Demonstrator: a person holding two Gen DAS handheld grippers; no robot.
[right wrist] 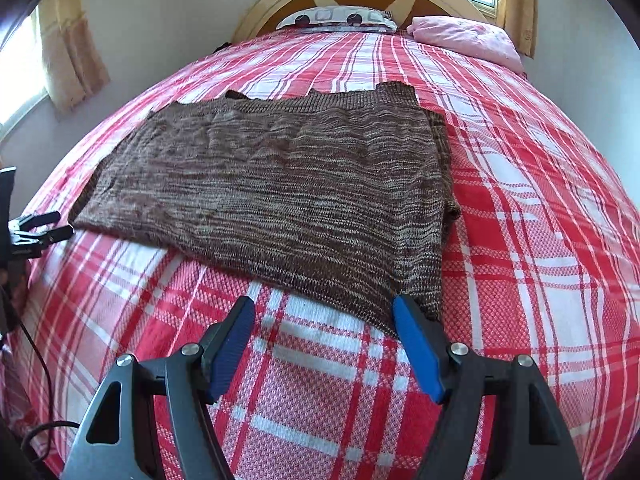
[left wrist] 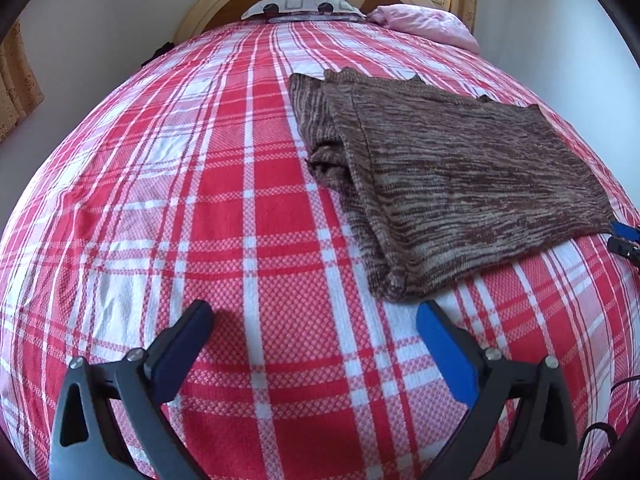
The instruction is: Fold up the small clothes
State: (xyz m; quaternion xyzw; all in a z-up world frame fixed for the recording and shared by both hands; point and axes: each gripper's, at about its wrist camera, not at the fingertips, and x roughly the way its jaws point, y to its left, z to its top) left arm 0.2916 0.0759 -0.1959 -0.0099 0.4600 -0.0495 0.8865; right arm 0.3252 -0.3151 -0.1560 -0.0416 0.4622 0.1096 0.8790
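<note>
Knitwear, a brown sweater (right wrist: 280, 184), is lying part-folded on the plaid bed (right wrist: 540, 220), looking soft, floppy and stretchy. Its near hem corner is sitting just ahead of the right gripper (right wrist: 324, 312), whose jaws are gaping empty; best pinching there. The left gripper (left wrist: 314, 314) is also hanging open, beside its other corner.

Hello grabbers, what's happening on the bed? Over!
Left gripper open, empty. Right gripper open, empty, at near edge of brown knit sweater. Sweater lies partly folded on plaid bedspread. Nothing in the way.

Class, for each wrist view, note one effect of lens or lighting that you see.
Left wrist view: fisheye bulges the plaid bedspread into a dome, and the left gripper casts a soft shadow. Right wrist view: both windows blow out white, while the brown knit garment stays sharp.
</note>
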